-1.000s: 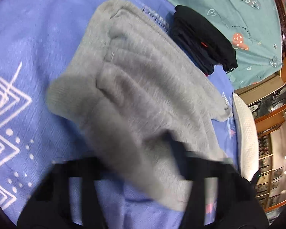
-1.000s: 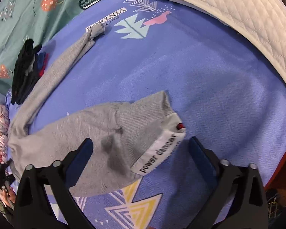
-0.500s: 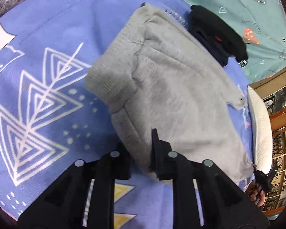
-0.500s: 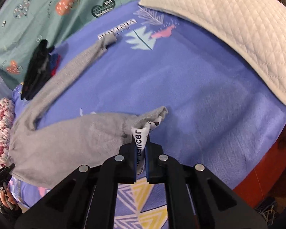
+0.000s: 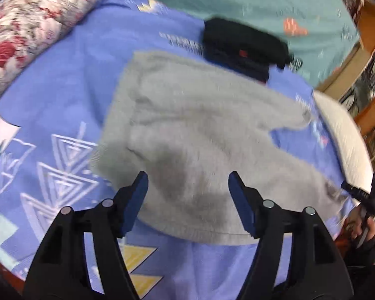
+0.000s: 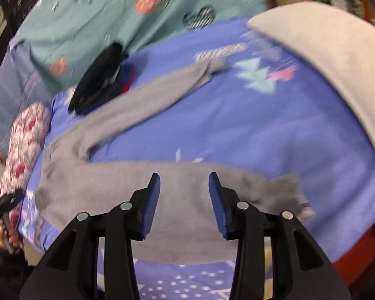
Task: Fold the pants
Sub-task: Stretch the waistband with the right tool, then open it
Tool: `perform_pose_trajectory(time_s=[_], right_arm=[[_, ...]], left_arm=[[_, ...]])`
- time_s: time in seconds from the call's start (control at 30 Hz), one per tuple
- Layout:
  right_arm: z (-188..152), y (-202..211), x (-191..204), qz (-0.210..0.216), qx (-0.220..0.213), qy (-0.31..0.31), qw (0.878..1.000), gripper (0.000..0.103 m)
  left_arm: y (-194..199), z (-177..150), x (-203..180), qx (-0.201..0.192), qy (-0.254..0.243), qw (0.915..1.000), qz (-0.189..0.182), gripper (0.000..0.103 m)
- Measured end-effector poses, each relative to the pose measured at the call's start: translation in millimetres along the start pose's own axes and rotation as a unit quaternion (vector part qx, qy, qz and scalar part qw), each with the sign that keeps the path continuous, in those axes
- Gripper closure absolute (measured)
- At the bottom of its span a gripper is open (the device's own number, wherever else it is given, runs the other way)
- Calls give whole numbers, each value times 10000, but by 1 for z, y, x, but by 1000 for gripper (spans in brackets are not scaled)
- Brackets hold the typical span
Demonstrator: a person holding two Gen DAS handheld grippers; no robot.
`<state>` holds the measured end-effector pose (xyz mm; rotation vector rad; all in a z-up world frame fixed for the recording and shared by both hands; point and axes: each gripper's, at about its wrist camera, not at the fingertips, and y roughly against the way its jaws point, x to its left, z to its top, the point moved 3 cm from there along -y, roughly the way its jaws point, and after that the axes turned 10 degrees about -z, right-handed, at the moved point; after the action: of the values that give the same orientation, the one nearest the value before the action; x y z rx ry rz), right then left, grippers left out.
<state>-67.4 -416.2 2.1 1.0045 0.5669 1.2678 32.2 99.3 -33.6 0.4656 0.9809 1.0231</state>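
Note:
Grey pants (image 5: 200,135) lie spread on the blue patterned bedsheet (image 5: 62,95). In the left wrist view my left gripper (image 5: 187,187) is open and empty, just above the near edge of the pants. In the right wrist view the pants (image 6: 142,190) show both legs, one leg (image 6: 162,92) running toward the far side, the other lying across the front. My right gripper (image 6: 185,190) is open and empty over the near leg. Both views are blurred by motion.
A folded black garment (image 5: 245,47) lies beyond the pants, also in the right wrist view (image 6: 100,80). A floral bolster (image 5: 30,32) sits at the left, a white quilted pillow (image 6: 337,70) at the right, a teal sheet (image 6: 112,12) behind. The bed's red-brown edge (image 6: 362,245) is close.
Both grippers were shut on the pants half a second ago; both have opened and let go. The pants now lie flatter on the sheet and both grippers have pulled back.

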Motion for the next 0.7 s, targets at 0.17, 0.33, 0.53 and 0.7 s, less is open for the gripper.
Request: perform_pose_trajectory(time_s=[0.17,0.33,0.53,0.7], right_arm=[[-23,-56,-7,-158,814,-195,9964,61],[-5,-39,0,17,455,-68,9989,57],[38,-19,47,207,-187,476,9985,35],[46,-51,73,301,120,588,9977,35]], left_arm=[[-29,-17,27,380,206,9989,-173,35],[-2,7,25,411,70,9986,-333,33],[15,119,34,-308,-1255,9876,886,3],[-54,180,60,225,-1705,9809,907,3]])
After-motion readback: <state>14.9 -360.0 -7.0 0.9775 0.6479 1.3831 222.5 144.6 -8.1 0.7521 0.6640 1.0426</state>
